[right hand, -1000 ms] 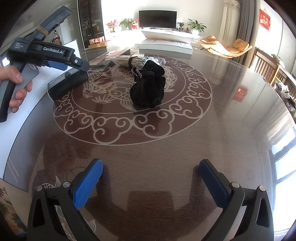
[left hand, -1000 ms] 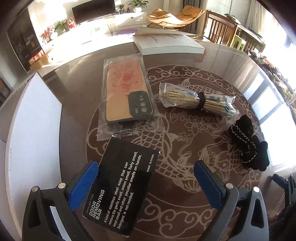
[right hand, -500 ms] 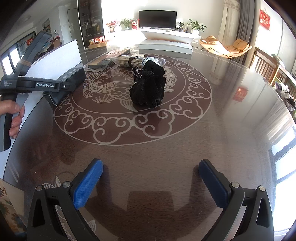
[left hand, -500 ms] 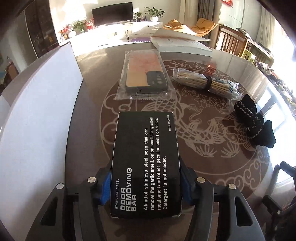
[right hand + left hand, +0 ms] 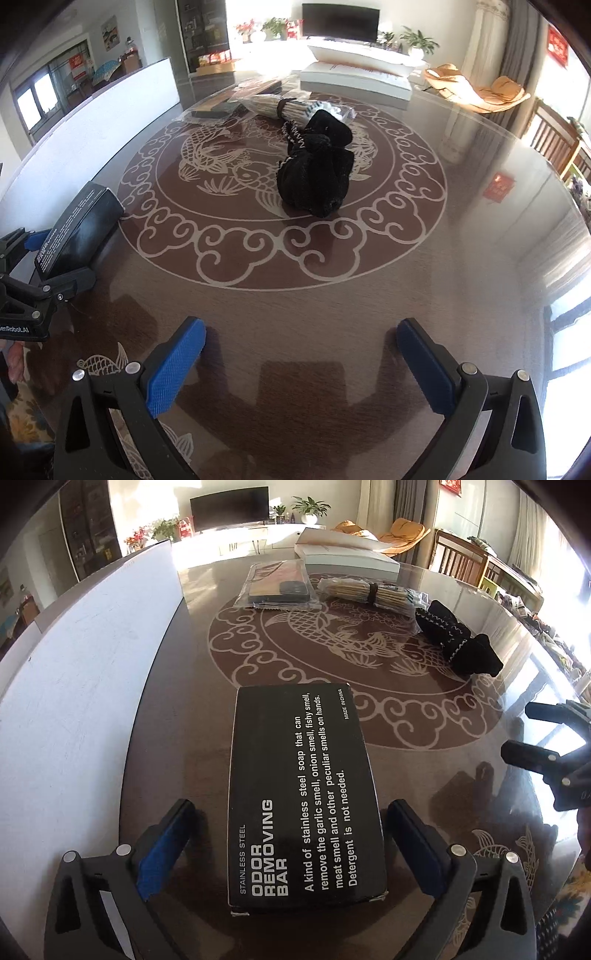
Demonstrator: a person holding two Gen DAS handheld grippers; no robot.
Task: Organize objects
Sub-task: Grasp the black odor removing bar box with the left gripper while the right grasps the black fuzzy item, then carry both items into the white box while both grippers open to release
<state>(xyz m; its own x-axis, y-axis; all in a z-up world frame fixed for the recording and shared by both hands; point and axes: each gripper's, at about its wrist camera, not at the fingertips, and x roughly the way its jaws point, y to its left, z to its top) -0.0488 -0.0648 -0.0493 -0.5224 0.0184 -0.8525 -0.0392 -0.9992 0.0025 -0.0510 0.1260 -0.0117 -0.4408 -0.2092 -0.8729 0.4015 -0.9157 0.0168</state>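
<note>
A black box printed "odor removing bar" lies lengthwise between the blue pads of my left gripper. The jaws are opening, and a gap shows on each side of the box. In the right wrist view the same box sits at the far left beside the left gripper. My right gripper hangs open over bare table, holding nothing. A black knitted bundle lies ahead of it on the round fish pattern. Further back lie a bagged phone case and a bagged bundle of sticks.
A long white board runs along the table's left side, close to the box. A thick white book lies at the far edge. The glossy brown table stretches on towards the right. Chairs stand beyond it on the right.
The left gripper closed on the black box, carried it back towards the near left of the table beside the white board, then let go. The right gripper stayed put.
</note>
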